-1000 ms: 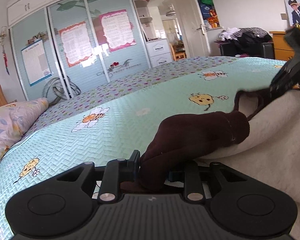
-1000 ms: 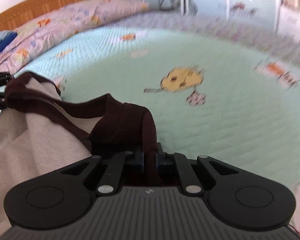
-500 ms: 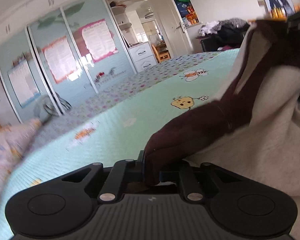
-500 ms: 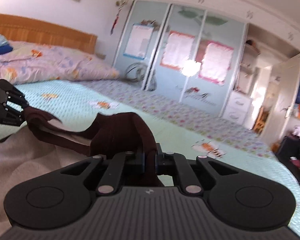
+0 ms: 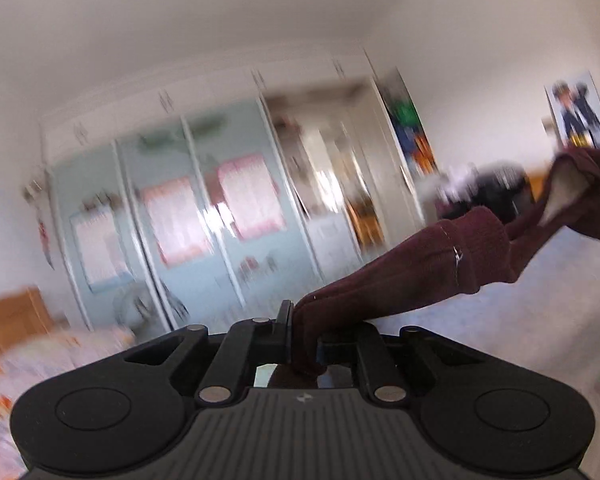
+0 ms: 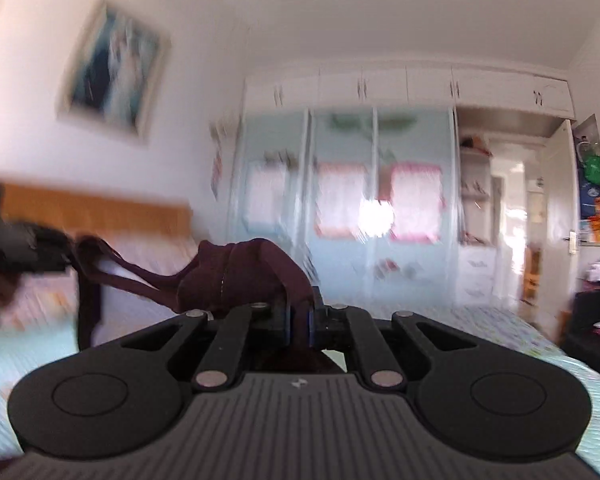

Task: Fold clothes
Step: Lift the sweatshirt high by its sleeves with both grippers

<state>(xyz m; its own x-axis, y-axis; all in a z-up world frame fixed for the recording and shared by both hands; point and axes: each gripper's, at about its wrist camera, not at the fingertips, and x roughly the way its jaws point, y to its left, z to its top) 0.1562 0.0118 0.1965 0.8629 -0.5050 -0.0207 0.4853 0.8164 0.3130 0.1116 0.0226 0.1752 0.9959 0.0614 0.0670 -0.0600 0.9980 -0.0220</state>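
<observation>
Maroon fabric is up in the air, and both pictures are smeared with motion blur. On the left, the left gripper [image 5: 304,336] has its jaws just closed in and is pinched tight on a thick fold of the garment [image 5: 412,268], which stretches away up and to the right as a taut dark band. Further right a pale lining shows inside the maroon edge, in front of the bed [image 5: 540,280] and a blurred wardrobe [image 5: 204,216] behind. Over in the right wrist view, the left gripper shows only as a dark blur at the far left, with the wooden headboard [image 6: 100,208] behind. From there the garment [image 6: 236,276] runs rightward in thin straps into a bunched mass. Right gripper [image 6: 300,316], jaws narrow, clamped on that bunch, with the fabric held clear above the bed.
</observation>
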